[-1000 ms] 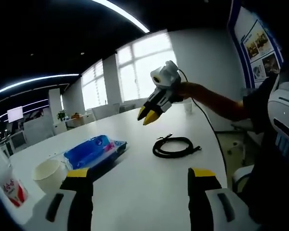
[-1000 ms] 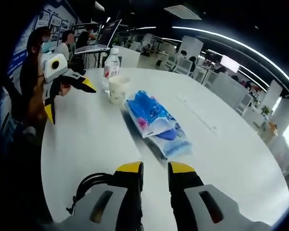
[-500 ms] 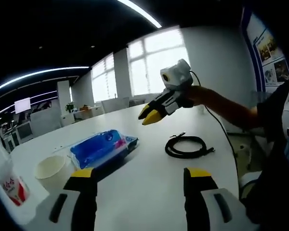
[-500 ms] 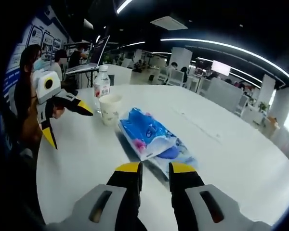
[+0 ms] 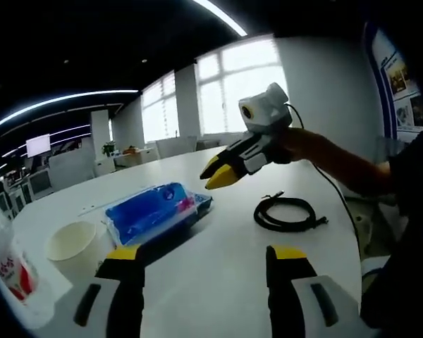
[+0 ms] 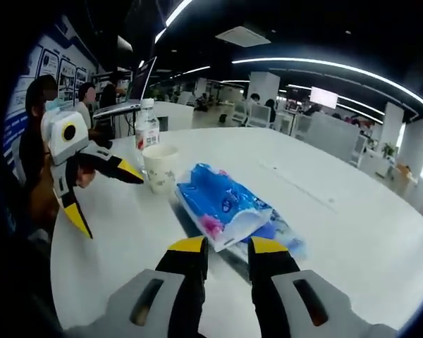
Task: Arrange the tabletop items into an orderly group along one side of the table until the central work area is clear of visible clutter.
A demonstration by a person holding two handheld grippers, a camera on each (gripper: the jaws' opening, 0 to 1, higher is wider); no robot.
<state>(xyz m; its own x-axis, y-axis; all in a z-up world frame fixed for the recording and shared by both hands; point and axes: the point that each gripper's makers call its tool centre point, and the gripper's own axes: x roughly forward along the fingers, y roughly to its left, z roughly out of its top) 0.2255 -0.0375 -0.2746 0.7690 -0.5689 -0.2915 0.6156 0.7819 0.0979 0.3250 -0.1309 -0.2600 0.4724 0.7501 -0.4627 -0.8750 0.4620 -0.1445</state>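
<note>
A blue wipes packet lies mid-table, and in the right gripper view the packet sits just beyond my right gripper. That gripper's jaws stand close together with nothing between them. From the left gripper view the right gripper hovers above the table, its yellow tips together. A coiled black cable lies to its right. A paper cup and a water bottle stand at the left. My left gripper is wide open and empty; it appears as the left gripper beside the cup and bottle.
The round white table has bare surface to the right of the packet. A second clear-blue pack pokes out beneath the packet. An open laptop sits on a far desk, with people seated near it. Posters hang on the wall.
The right gripper view has drawn closer to the blue packet, and the cable has dropped out of it. Both grippers keep the same jaw spacing.
</note>
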